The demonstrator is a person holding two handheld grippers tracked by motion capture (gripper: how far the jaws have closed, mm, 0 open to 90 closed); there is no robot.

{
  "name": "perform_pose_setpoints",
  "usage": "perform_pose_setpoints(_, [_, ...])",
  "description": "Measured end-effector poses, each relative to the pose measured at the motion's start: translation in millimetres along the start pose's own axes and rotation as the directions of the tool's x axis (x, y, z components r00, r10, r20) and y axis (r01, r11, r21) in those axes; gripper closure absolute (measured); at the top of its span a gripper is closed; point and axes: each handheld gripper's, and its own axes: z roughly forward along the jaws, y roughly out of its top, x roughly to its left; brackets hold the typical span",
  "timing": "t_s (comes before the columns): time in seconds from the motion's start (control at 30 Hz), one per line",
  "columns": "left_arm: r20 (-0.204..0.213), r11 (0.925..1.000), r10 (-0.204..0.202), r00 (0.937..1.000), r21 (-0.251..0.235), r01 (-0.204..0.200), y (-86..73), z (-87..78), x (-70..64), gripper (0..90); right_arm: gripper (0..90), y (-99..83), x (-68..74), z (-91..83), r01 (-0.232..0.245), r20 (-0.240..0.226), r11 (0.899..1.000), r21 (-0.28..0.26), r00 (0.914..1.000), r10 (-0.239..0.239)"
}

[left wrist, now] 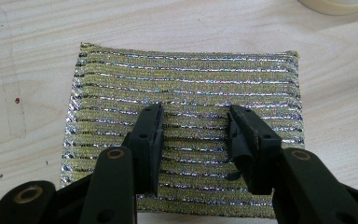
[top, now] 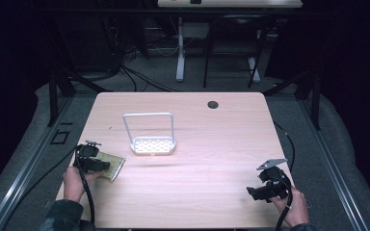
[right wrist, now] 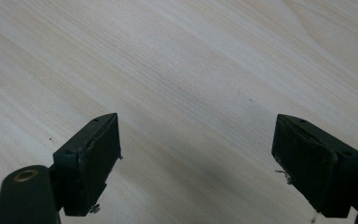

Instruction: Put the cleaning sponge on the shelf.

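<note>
Down at the bottom edge of the high view, two forearms come in, each hand wrapped around a handheld gripper with a cable trailing off it. At lower left, the left gripper [top: 92, 161] hangs over a small yellow-green scouring pad [top: 112, 165] that lies flat on the pale wooden bench [top: 197, 192], close to its left edge. From the left gripper view the pad [left wrist: 186, 93] shows as a rectangle of woven cloth ribbed with glittering metallic threads, and the black jaws stand partly apart above its near half, with a strip of pad visible between them; they have not pinched anything, and whether their tips touch the fabric I cannot tell. It looks light, soft and floppy, with a rough weave that should not slip, so I would judge it easy to lift but likely to droop or fold once off the bench; taking it at an edge, or bunching a ridge of cloth between the jaws, seems the surest hold, since it lies too flat to get under. Up from it, near the middle of the frame, stands a white wire rack [top: 152, 137] with a tall hooped handle and a perforated tray, well apart from the pad. At lower right the right gripper [top: 265, 190] hovers near the bench's corner, and its own view shows the jaws spread wide over bare wood, holding nothing.
</note>
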Motion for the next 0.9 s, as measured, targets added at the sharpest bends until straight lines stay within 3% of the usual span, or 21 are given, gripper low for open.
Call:
perform_pose_setpoints(0.3, [0.010, 0.9995, -0.014, 0.9998, -0.027, 0.015, -1.8, 1.0, 3.8, 71.0, 15.1, -0.5, -1.1, -0.6, 0.002, 0.007, 1.000, 0.000, 1.0000, -0.002])
perform_pose_setpoints(0.43, [-0.018, 0.9987, 0.035, 0.9992, -0.037, -0.036, -2.0, 0.6, 0.3, 77.6, 15.1, -0.6, -1.4, -1.0, 0.001, 0.008, 1.000, 0.004, 1.0000, -0.001])
perform_pose_setpoints(0.63, [-0.007, 0.9979, 0.030, 0.9995, -0.057, -0.030, -3.4, -0.1, 3.7, 88.0, 15.2, -0.9, -1.7, -0.9, -0.006, 0.006, 1.000, 0.003, 1.0000, 0.006])
perform_pose_setpoints(0.9, [0.001, 0.9971, 0.048, 0.9988, -0.059, -0.048, -3.1, -3.2, 4.2, 89.5, 15.2, -1.3, -2.7, -0.2, 0.000, 0.011, 1.000, 0.002, 0.9999, 0.000])
